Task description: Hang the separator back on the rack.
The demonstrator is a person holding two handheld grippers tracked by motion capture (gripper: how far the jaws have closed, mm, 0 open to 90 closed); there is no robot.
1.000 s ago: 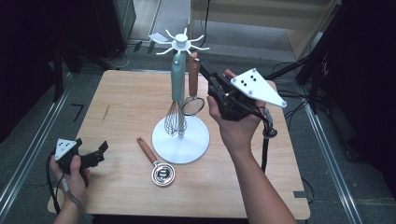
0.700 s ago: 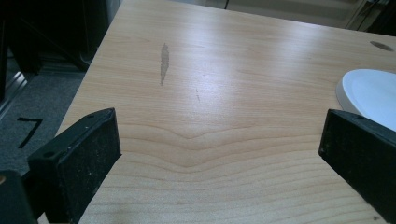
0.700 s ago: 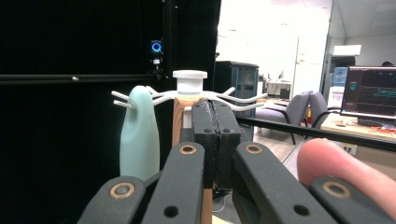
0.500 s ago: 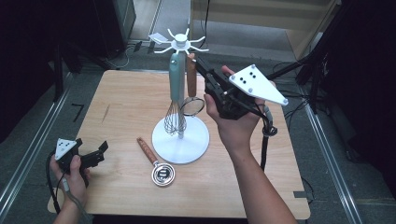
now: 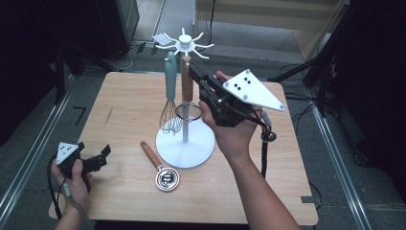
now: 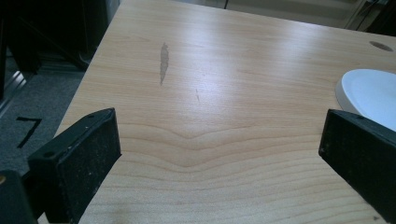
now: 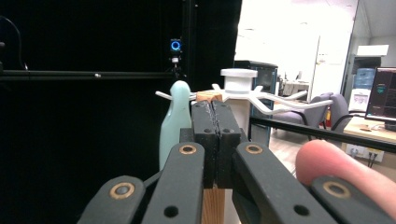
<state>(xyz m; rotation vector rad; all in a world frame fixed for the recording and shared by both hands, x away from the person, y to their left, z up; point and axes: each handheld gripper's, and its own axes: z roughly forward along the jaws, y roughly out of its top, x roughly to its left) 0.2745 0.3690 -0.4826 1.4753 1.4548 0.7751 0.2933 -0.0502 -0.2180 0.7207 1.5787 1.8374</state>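
Pinching the top of a wooden-handled strainer, the right gripper has its jaws pressed together on the handle's upper end, as the right gripper view shows: the two black pads meet with the pale wood just beyond them. It seems to hold there, rather than lower, so the handle's end can be steered onto a hook of the white rack, whose arms spread just above, at about 12 o'clock from the gripper. The strainer hangs upright beside the rack's post, its wire ring low, at 6 o'clock from the grip, so gravity keeps it plumb for hanging. A teal whisk hangs from the rack just at 9 o'clock of the strainer, likely already stowed. Another wooden-handled utensil lies flat on the table at 7 o'clock from the rack's round base, probably awaiting its turn. The left gripper, jaws spread and empty, rests low near the table's 8 o'clock corner, out of the way.
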